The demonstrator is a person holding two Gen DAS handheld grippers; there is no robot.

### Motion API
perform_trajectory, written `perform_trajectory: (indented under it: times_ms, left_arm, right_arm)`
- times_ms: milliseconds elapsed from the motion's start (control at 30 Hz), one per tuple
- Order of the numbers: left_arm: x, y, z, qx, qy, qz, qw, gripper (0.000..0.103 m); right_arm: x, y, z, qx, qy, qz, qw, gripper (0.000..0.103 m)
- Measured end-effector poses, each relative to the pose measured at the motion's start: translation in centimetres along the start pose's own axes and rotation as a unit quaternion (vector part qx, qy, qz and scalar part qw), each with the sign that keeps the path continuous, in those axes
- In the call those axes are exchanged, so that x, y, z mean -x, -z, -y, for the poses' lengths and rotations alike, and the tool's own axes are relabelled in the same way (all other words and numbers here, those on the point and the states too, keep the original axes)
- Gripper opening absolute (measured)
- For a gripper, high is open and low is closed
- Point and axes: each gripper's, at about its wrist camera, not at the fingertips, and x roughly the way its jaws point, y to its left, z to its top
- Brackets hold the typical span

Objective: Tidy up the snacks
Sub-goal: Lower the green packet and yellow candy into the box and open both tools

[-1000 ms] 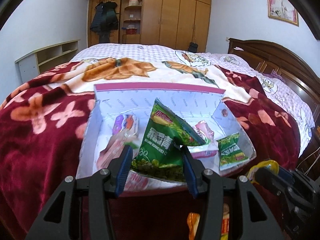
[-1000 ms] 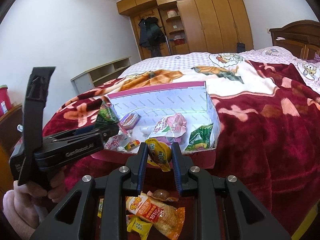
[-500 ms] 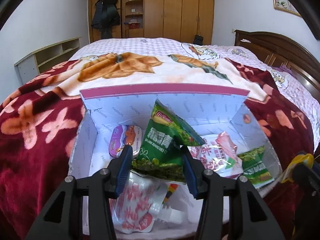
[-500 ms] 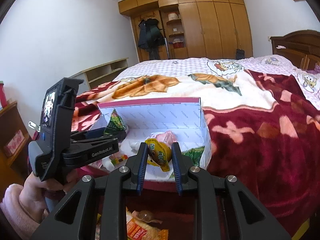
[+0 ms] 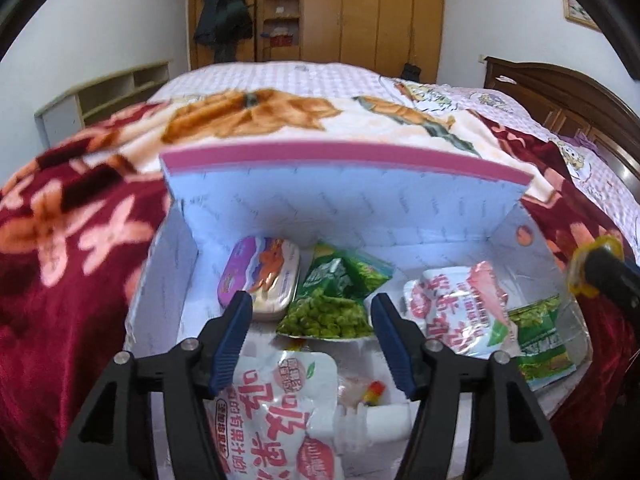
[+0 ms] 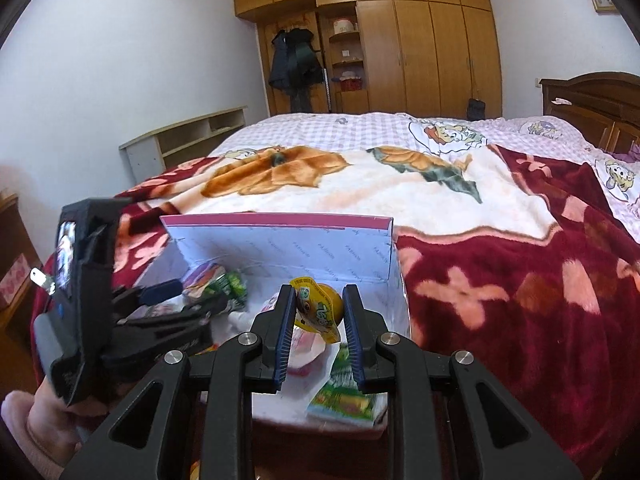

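- A person's hand (image 6: 48,420) in a pink sleeve sits at the lower left of the right wrist view, gripping the handle of the left gripper (image 6: 200,300), which reaches into the box from that side.
- The dark red floral blanket (image 5: 68,248) covers the bed on the left of the left wrist view and carries the box.
- The box (image 5: 344,204), white inside with a pink top edge on its upright back wall, fills the middle of the left wrist view.
- A purple and orange sealed snack tray (image 5: 260,276) lies at the back left of the box floor.
- The left gripper (image 5: 312,314) shows from its own camera with the fingers opening; they stand apart, pressing on nothing.
- A pink and white juice-jelly pouch (image 5: 280,412) lies at the lower middle of that view, under the left gripper's fingers.
- The green pea snack bag (image 5: 336,300) lies on the box floor between the blue pads, its sides clear of both.
- A pink and white packet (image 5: 460,308) lies right of the pea bag.
- A second green packet (image 5: 540,344) lies at the right end of the box, against the side wall.
- The right gripper (image 6: 318,314) has its fingers narrow, clamped on a yellow jelly cup (image 6: 320,312) held over the right part of the box; that cup also shows at the right edge of the left wrist view (image 5: 592,268).
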Motion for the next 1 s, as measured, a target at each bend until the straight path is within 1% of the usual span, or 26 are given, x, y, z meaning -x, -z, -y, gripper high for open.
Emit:
perform_trajectory:
  times_ms: [33, 333, 533, 633, 767, 900, 967, 1000]
  left_arm:
    - [-0.2, 0.1, -0.2, 0.003, 0.002, -0.001, 1.0, 0.067]
    - [-0.4, 0.4, -0.4, 0.005, -0.001, 0.0, 1.0, 0.068]
    - [-0.4, 0.6, -0.5, 0.01, -0.004, 0.003, 0.9999, 0.068]
    - [-0.4, 0.6, -0.5, 0.009, -0.004, 0.002, 0.9999, 0.068]
    - [-0.5, 0.8, -0.4, 0.001, -0.008, 0.004, 1.0, 0.069]
    - [-0.5, 0.8, -0.5, 0.005, -0.006, 0.005, 1.0, 0.069]
    - [-0.5, 0.8, -0.4, 0.005, -0.005, 0.004, 1.0, 0.069]
    - [-0.5, 0.8, -0.4, 0.005, -0.005, 0.004, 1.0, 0.069]
  right_arm:
    - [-0.5, -0.1, 0.1, -0.001, 0.001, -0.004, 1.0, 0.025]
    - [-5.3, -0.7, 1.4, -0.017, 0.012, -0.046, 0.999, 0.025]
    - [-7.7, -0.4, 2.1, -0.026, 0.02, -0.068, 0.997, 0.025]
    - [-8.3, 0.0, 2.0, -0.028, 0.021, -0.076, 0.997, 0.025]
    - [-8.3, 0.2, 1.4, -0.015, 0.026, -0.075, 0.997, 0.025]
    - [-8.4, 0.1, 1.5, -0.021, 0.03, -0.079, 0.996, 0.026]
    - [-8.4, 0.1, 1.4, -0.019, 0.034, -0.079, 0.996, 0.033]
    - [-8.4, 0.1, 1.4, -0.017, 0.036, -0.078, 0.996, 0.04]
